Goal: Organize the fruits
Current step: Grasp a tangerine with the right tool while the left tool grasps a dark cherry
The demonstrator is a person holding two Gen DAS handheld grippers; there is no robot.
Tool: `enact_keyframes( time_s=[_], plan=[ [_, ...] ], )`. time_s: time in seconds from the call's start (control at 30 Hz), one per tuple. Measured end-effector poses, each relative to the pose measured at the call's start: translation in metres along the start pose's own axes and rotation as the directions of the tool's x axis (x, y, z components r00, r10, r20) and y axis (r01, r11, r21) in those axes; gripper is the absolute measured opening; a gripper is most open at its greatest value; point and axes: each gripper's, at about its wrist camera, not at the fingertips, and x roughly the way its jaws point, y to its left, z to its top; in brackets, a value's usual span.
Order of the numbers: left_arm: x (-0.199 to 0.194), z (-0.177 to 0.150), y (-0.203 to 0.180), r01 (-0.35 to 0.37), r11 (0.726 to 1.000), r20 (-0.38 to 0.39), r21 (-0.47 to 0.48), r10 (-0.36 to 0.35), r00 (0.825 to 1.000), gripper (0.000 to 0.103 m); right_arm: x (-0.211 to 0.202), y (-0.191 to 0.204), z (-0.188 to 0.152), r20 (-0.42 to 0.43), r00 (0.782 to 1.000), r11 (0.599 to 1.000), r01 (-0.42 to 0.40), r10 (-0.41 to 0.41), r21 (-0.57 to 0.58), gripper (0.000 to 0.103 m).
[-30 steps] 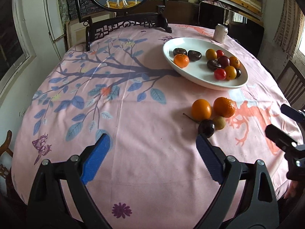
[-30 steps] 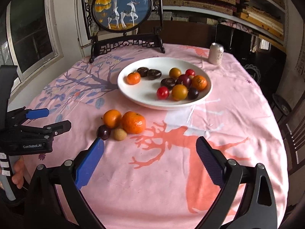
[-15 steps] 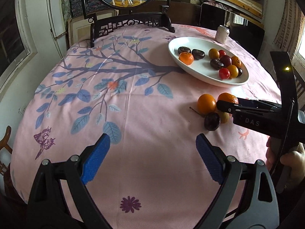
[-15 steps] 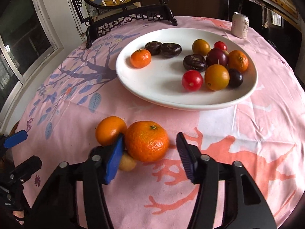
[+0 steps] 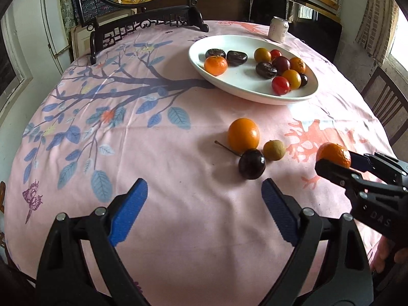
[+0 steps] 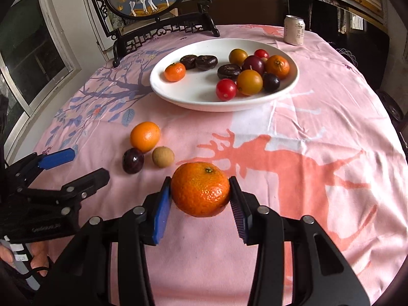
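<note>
Right tongs (image 6: 200, 199) clamped on a mandarin (image 6: 200, 189), blue pads pressing its two sides, stem end up and tipped slightly away from the camera; roughly round, a bit flattened, broad axis running pad to pad. Held above the pink bench cloth (image 6: 318, 178), near the front edge, well apart from the white plate (image 6: 178, 97). Left tongs (image 5: 204, 209) spread wide, holding nothing, low over the cloth. On the cloth, clustered: orange fruit (image 6: 145, 136), dark plum (image 6: 133, 160) with stem pointing left in the left wrist view, small tan longan (image 6: 163, 156) just beside. Plate carrying a dozen or so mixed small fruits. Drink can (image 6: 294, 33) upright beyond the plate.
</note>
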Motion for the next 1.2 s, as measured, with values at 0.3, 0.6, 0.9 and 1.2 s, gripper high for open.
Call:
enact_keyframes(
  time_s=[0.3,0.6,0.9,1.2],
  plan=[
    [0.027,0.010,-0.026,0.043,0.998,-0.066,0.042,-0.040,0.997,0.053,-0.018,-0.011,-0.013,0.024,1.000,1.000,-0.002,0.001,0.030,0.044],
    [0.024,0.016,-0.018,0.085,0.996,-0.050,0.001,-0.085,0.995,0.026,-0.026,-0.007,-0.014,0.043,0.999,1.000,-0.009,0.008,0.029,0.044],
    [-0.023,0.011,-0.004,0.139,0.990,0.024,-0.019,-0.139,0.990,0.026,-0.029,0.006,-0.012,0.052,0.998,1.000,-0.024,0.024,0.004,0.044],
    [-0.030,0.045,-0.005,0.122,0.992,0.038,0.034,-0.123,0.992,0.026,-0.028,0.005,0.005,0.050,0.998,0.999,-0.032,0.033,-0.019,0.044]
  ],
)
